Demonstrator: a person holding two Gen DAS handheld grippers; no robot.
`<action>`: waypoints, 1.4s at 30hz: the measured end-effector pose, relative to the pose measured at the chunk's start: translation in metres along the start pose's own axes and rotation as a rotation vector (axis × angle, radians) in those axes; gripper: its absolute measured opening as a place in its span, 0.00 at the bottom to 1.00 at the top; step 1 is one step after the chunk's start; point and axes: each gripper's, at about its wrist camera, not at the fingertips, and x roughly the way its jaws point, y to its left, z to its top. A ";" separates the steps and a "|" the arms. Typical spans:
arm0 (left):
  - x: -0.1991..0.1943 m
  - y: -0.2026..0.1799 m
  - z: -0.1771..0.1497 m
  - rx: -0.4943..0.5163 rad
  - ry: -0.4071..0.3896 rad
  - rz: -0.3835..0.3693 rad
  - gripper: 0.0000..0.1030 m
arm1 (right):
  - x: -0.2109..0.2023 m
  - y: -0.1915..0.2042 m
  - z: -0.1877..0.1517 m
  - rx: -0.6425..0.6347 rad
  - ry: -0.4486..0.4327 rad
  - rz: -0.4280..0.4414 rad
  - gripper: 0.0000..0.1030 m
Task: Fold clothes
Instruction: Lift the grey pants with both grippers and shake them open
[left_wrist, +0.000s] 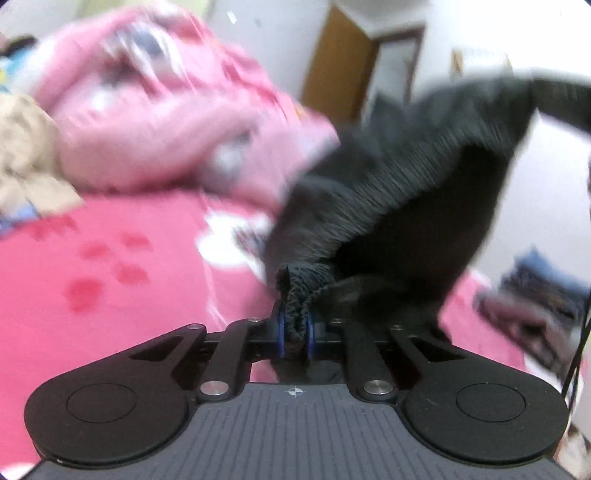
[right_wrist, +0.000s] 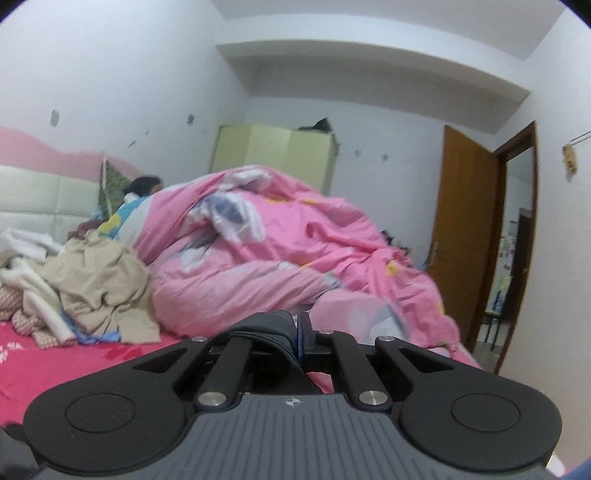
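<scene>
Bedroom, left wrist view: pink bed sheet (left_wrist: 110, 314) fills the lower left, a heaped pink quilt (left_wrist: 155, 110) lies toward the far side of the bed, and a brown door (left_wrist: 340, 59) stands behind; much of this view is blurred.
Left gripper: I see my left gripper (left_wrist: 294, 334) pinching a bunched, gathered edge of the black garment (left_wrist: 406, 177) between its blue pads.
Garment position: it hangs in the air off that pinch and stretches up toward the right edge of the view, clear of the sheet.
Bedroom, right wrist view: white walls, a pale green wardrobe (right_wrist: 277, 155) in the far corner, the door (right_wrist: 469, 229) ajar on the right.
Right gripper: my right gripper (right_wrist: 300, 336) is pressed together on a dark strip of cloth draped over its left finger; I judge it the same black garment.
Progress: no fold is made yet, by my reading; the garment is only lifted by both ends and must be laid flat on the sheet first.
Count: one black garment in hand, one quilt, one loose pile of beige and white clothes (right_wrist: 88, 273) near the headboard end, items in it too tangled to count, none folded.
</scene>
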 end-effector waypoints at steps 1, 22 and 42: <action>-0.016 0.004 0.009 -0.006 -0.048 0.015 0.08 | -0.008 -0.002 0.005 0.004 -0.016 -0.012 0.04; -0.308 -0.020 0.125 0.085 -0.746 0.110 0.07 | -0.210 0.037 0.110 0.049 -0.346 0.160 0.04; -0.191 0.066 0.145 0.001 -0.386 0.243 0.07 | -0.053 0.022 0.050 0.358 0.063 0.260 0.04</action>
